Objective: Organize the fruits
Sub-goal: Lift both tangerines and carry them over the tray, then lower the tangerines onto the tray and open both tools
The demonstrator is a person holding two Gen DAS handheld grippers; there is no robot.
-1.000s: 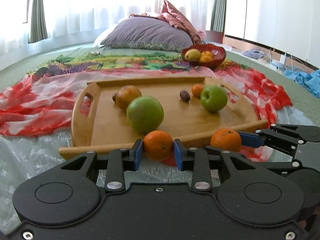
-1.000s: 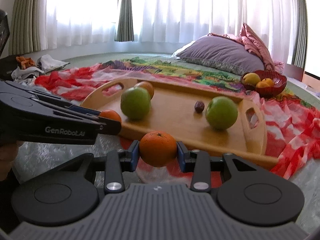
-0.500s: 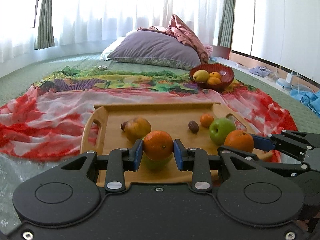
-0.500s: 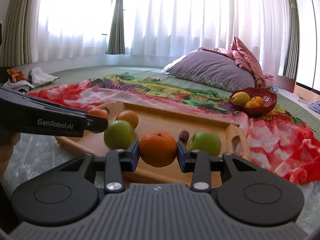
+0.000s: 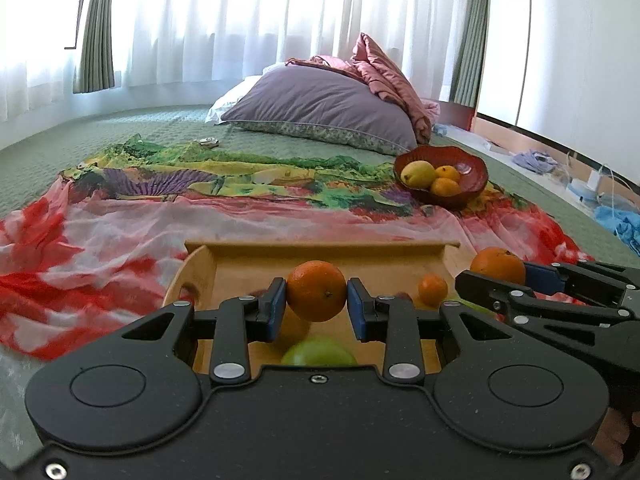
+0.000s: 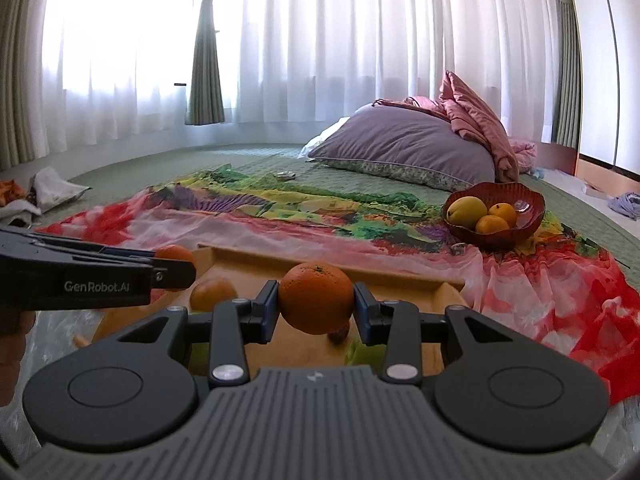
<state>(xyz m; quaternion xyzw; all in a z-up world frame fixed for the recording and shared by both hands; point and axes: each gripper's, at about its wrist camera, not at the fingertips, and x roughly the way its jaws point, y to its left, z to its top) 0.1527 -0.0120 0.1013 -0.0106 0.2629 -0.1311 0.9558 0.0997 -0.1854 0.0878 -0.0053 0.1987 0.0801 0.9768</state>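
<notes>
We have lifted both grippers above the tray (image 5: 320,249); left gripper (image 5: 316,308) and right gripper (image 6: 316,310) each clamp an orange, bowl (image 6: 532,204) at two o'clock.

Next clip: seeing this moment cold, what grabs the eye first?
An orange clamped in the left gripper and another orange in the right gripper, both above the wooden tray. Beyond, to the right, a red bowl holds yellow and orange fruit.

Strong daylight is pouring through the far sheer curtains (image 6: 320,60), blowing out to white glare at the left. Fisheye distortion is bending the right wall edges (image 5: 524,40) and darkening the corners. Near fruit on the tray (image 5: 320,250) is blurring.
</notes>
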